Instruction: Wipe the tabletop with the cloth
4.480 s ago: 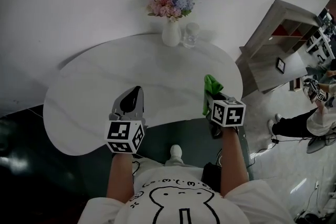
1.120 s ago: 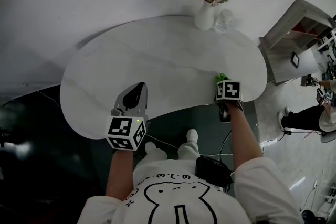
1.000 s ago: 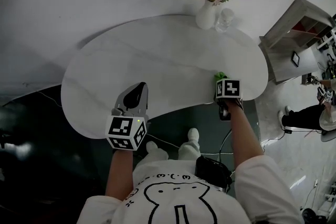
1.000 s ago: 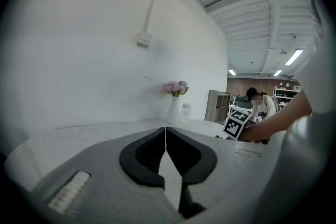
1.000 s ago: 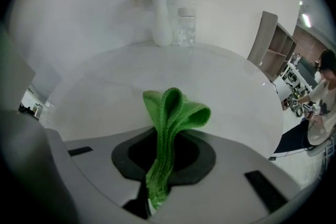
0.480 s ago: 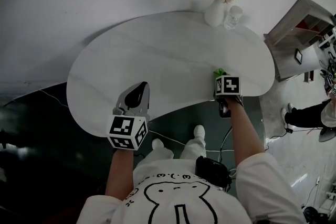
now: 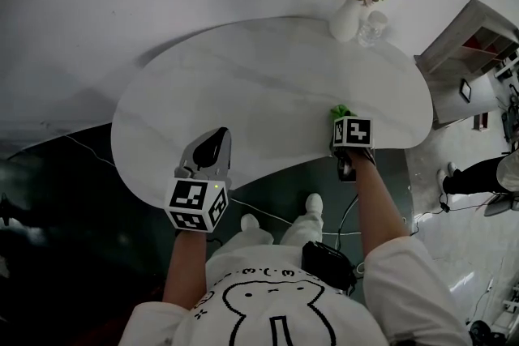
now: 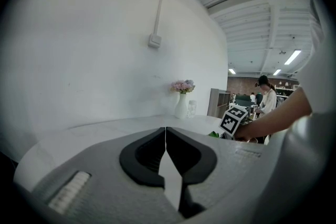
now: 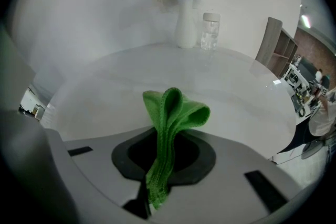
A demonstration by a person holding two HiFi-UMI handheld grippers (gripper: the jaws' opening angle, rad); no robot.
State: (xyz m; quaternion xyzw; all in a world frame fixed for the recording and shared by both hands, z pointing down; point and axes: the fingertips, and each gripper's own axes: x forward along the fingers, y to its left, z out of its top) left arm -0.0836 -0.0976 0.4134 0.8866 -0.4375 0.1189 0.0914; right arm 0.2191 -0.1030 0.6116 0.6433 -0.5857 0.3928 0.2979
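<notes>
The green cloth (image 9: 170, 128) is bunched and pinched in my right gripper (image 9: 163, 165), which is shut on it. In the head view the cloth (image 7: 340, 111) pokes out past the gripper's marker cube (image 7: 353, 131), over the near right edge of the white tabletop (image 7: 268, 85). Whether the cloth touches the surface I cannot tell. My left gripper (image 7: 212, 140) is shut and holds nothing, hovering at the table's near left edge. In the left gripper view its jaws (image 8: 166, 131) meet in a thin line, with the right gripper's cube (image 8: 231, 119) off to the right.
A white vase of flowers (image 7: 347, 12) and a glass jar (image 7: 373, 28) stand at the table's far right, by the wall. A grey shelf unit (image 7: 474, 36) and another person (image 7: 486, 174) are to the right. Dark floor with a cable (image 7: 276, 219) lies below the near edge.
Since 4.5 s ago the right gripper has come down with the cloth to the table's near right edge. Over the last second it drifted slightly left along that edge. The left gripper stayed shut.
</notes>
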